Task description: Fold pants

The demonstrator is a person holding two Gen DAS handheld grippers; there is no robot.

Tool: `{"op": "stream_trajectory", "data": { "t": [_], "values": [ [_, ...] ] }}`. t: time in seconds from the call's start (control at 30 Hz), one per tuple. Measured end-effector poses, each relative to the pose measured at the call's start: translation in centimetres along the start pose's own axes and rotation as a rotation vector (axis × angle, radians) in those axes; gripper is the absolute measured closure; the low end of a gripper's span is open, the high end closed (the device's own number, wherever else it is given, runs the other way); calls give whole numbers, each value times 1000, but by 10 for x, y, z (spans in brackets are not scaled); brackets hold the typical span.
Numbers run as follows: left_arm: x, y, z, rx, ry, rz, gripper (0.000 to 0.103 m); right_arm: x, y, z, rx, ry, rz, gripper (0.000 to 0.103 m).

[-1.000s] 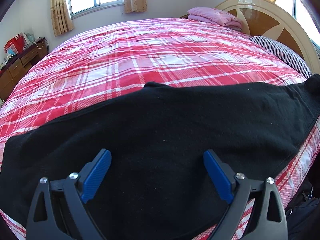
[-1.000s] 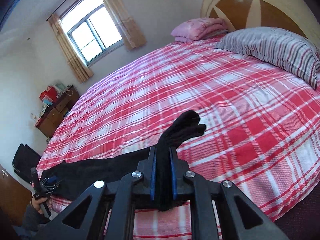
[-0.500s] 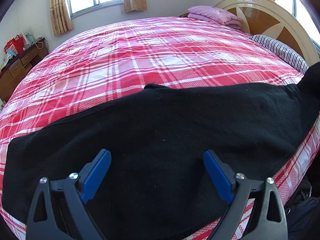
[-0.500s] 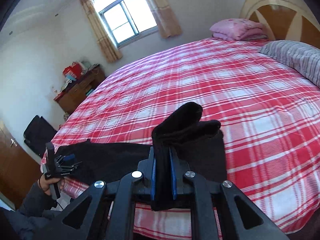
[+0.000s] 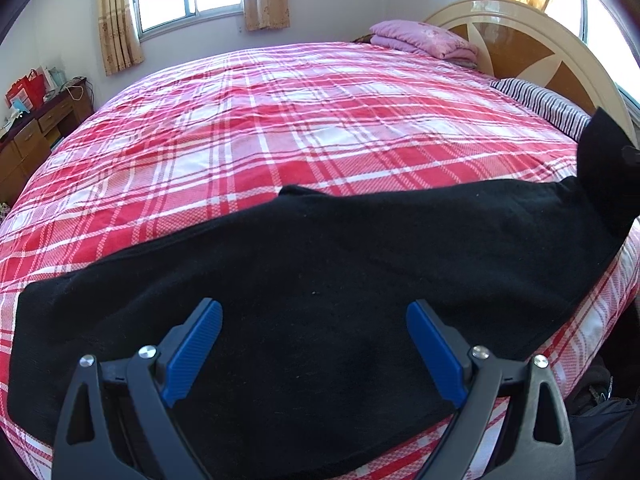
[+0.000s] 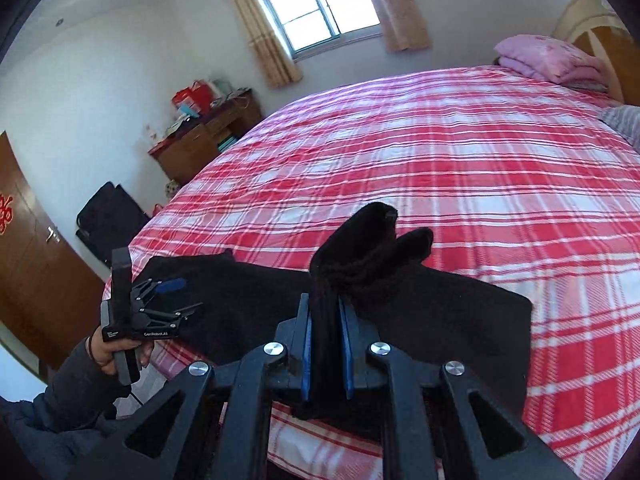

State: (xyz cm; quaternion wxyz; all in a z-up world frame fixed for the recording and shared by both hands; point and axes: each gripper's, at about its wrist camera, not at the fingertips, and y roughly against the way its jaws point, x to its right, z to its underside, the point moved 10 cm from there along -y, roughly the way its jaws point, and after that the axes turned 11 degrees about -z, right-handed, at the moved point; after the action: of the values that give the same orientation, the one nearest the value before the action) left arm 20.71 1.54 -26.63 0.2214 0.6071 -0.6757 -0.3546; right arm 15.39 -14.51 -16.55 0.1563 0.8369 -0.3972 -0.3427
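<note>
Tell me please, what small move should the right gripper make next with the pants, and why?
Probably carry the pinched end further across toward the left gripper and lay it down. The right gripper is shut on a bunched end of the black pants, lifted above the rest, which lies flat on the bed. The left gripper is open above the other end, holding nothing.

One pants (image 5: 320, 280), two grippers (image 5: 314, 348)

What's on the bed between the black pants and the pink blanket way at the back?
Nothing. Between the pants and the folded pink blanket there is only bare red checked bedcover, as the left wrist view shows best.
</note>
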Motion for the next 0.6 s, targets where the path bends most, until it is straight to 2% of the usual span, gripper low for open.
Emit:
{"op": "stream_trajectory", "data": {
  "t": [0.27,0.43,0.6],
  "values": [
    [9,2,1,0,-9,25,7,-20,-72,10,-110,23,-38,91],
    [25,8,2,3,-21,88,7,-38,-120,26,-185,45,-70,91],
    [42,12,5,2,-44,134,7,-44,-163,50,-290,82,-63,90]
  ]
}}
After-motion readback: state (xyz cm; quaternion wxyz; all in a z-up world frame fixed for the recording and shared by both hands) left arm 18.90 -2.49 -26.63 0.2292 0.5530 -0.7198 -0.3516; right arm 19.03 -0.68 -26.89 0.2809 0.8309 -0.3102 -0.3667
